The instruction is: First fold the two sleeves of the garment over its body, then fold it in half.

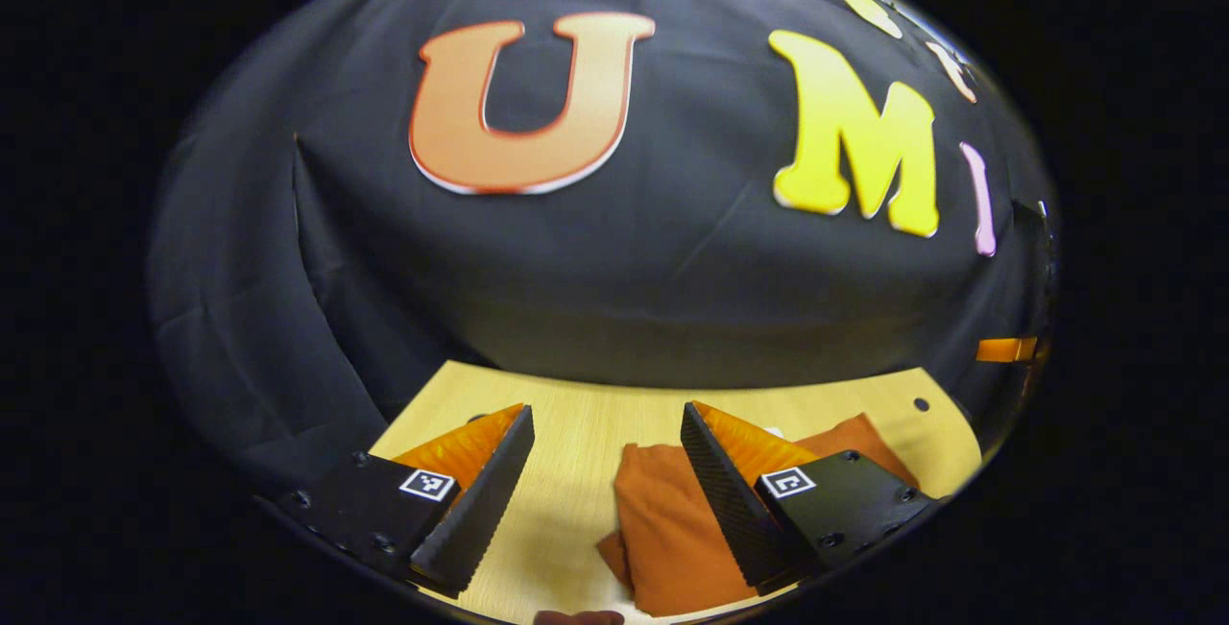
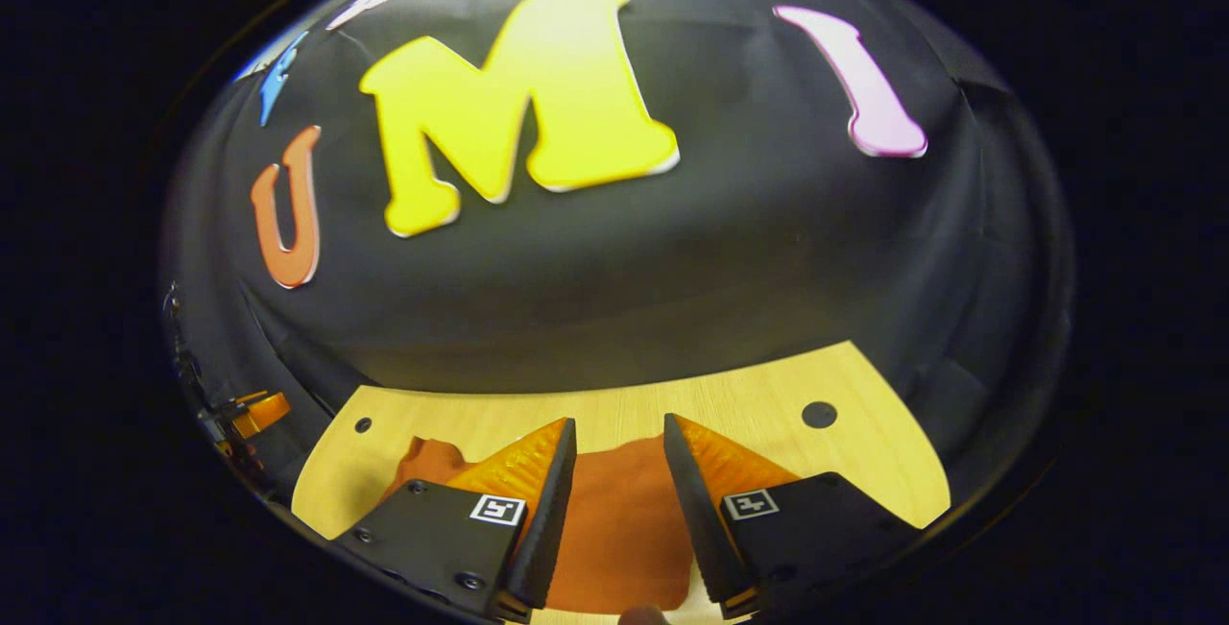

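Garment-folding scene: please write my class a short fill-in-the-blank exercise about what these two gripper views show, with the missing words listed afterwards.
1. The orange garment lies on a ____ table.
2. The left gripper has its fingers ____, with nothing held between them.
3. In the right gripper view, the cloth seen between the right gripper fingers is ____ in colour.
4. Behind the table hangs a ____ cloth wall.

Missing words: wooden; open; orange; black

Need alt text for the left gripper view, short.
An orange garment lies folded on a light wooden table, below the left gripper, whose jaws stand open and hold nothing. Black cloth hangs behind the table as the booth wall.
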